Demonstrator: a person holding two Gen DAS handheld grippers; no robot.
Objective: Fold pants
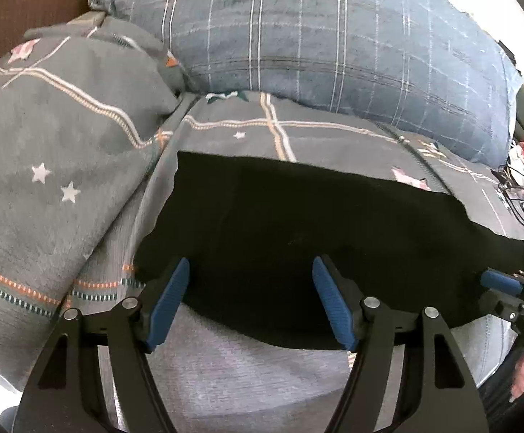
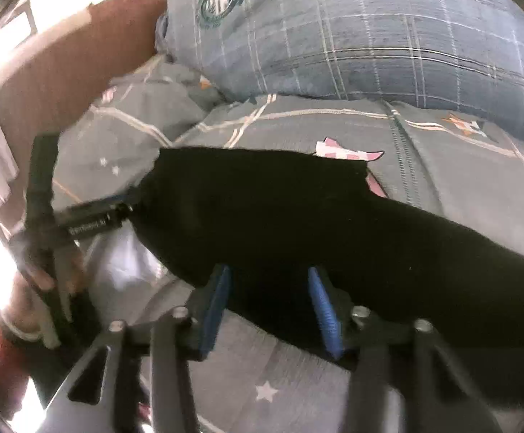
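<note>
Left tongs (image 1: 251, 299) stand wide, straddling the near edge of the black pants (image 1: 298, 223), nothing gripped. Right tongs (image 2: 269, 306) are likewise wide over the same near edge. The pants lie flat on the bed, on a grey star-print quilt (image 1: 63, 166), below a blue checked pillow (image 1: 334, 36). They appear already doubled into a compact band; at least one further fold likely remains. Only the right view shows the person's hand (image 2: 45, 263) on the other handle; only the left shows cables (image 1: 521, 195) at the far right.

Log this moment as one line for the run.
phase: fold start | black fabric pants: flat on grey star-print bedding | left gripper: open | right gripper: open
</note>
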